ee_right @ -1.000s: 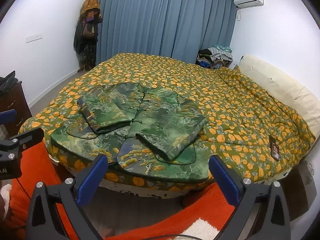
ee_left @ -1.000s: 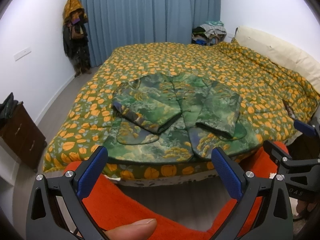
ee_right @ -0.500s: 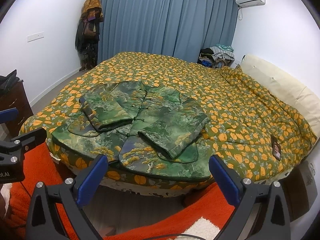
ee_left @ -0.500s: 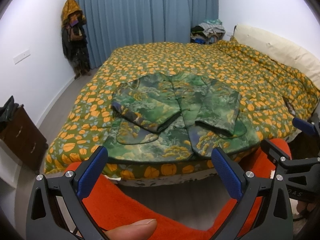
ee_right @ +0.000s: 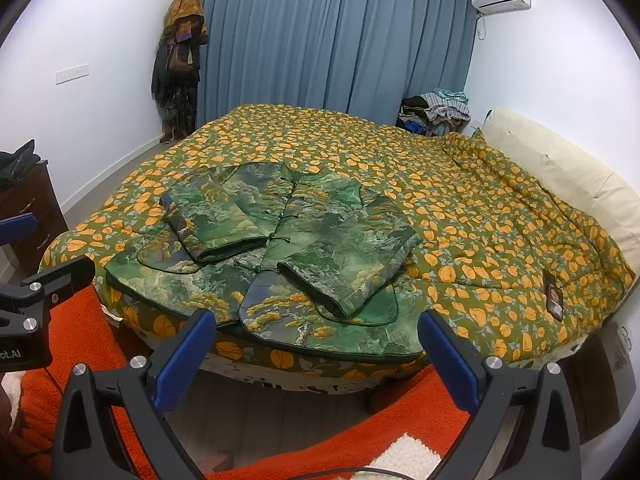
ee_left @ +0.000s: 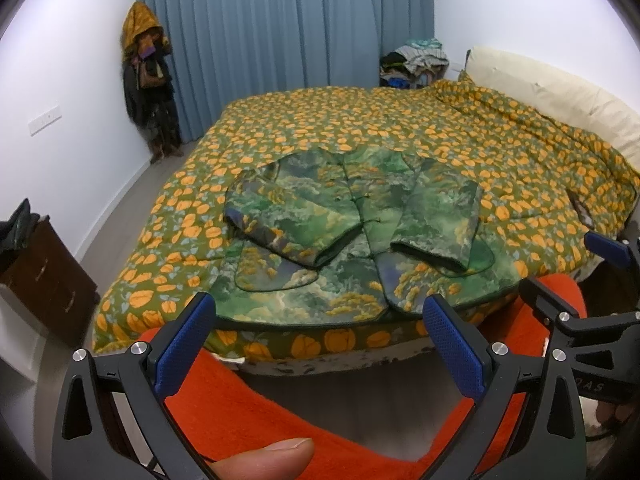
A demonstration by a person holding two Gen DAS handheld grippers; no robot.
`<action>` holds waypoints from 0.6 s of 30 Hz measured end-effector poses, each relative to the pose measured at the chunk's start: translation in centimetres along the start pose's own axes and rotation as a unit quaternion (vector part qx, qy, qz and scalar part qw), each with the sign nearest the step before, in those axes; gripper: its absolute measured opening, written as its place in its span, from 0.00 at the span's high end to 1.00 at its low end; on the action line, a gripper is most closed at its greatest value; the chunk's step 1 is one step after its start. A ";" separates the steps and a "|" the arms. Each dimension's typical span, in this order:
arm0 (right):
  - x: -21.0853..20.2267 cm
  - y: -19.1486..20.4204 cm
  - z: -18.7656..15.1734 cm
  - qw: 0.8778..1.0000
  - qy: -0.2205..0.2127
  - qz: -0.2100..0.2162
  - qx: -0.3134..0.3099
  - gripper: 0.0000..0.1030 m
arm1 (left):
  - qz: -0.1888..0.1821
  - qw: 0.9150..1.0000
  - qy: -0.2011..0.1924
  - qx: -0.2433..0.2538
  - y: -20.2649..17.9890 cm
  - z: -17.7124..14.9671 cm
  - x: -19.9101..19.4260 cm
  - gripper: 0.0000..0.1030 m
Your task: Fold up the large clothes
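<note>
**Already laid out: jacket flat on the bed, both grippers wide and empty**

Clearly the green printed jacket (ee_left: 352, 236) lies face up on the near part of the bed (ee_left: 400, 120), its hem reaching the mattress edge closest to the cameras. Both sleeves are folded inward across the chest, cuffs pointing toward the hem, and the row of knot buttons runs down the middle between them. Beneath it spreads the orange-flowered quilt (ee_right: 460, 200) (a small dark card-like item sits on it near the right edge, too small to identify).

Meanwhile the left gripper (ee_left: 320, 332) hangs short of the bed, over the orange rug (ee_left: 248, 408), its blue-padded fingers spread wide with nothing between them. A thumb tip (ee_left: 264, 460) shows at the bottom of the left wrist view. The right gripper (ee_right: 316, 340) is likewise spread wide and empty, apart from the jacket hem, above the floor beside the bed.

Blue curtains (ee_right: 332, 40) cover the far wall; a cream headboard (ee_right: 560, 176) lines the bed's right side.
</note>
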State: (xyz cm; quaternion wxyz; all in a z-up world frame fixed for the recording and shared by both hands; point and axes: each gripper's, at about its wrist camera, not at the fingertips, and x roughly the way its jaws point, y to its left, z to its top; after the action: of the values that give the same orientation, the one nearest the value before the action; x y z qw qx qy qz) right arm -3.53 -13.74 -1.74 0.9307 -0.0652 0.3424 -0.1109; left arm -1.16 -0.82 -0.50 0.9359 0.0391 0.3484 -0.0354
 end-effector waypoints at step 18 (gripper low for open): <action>0.0 0.2 0.0 1.000 0.000 0.000 -0.001 0.00 | 0.000 1.000 0.000 0.001 -0.1 -0.1 0.0 0.00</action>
State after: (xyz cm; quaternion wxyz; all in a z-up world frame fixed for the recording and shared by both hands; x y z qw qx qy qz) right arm -3.49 -13.55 -1.85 0.9307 -0.0657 0.3425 -0.1106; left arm -1.26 -0.87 -0.58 0.9360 0.0401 0.3480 -0.0355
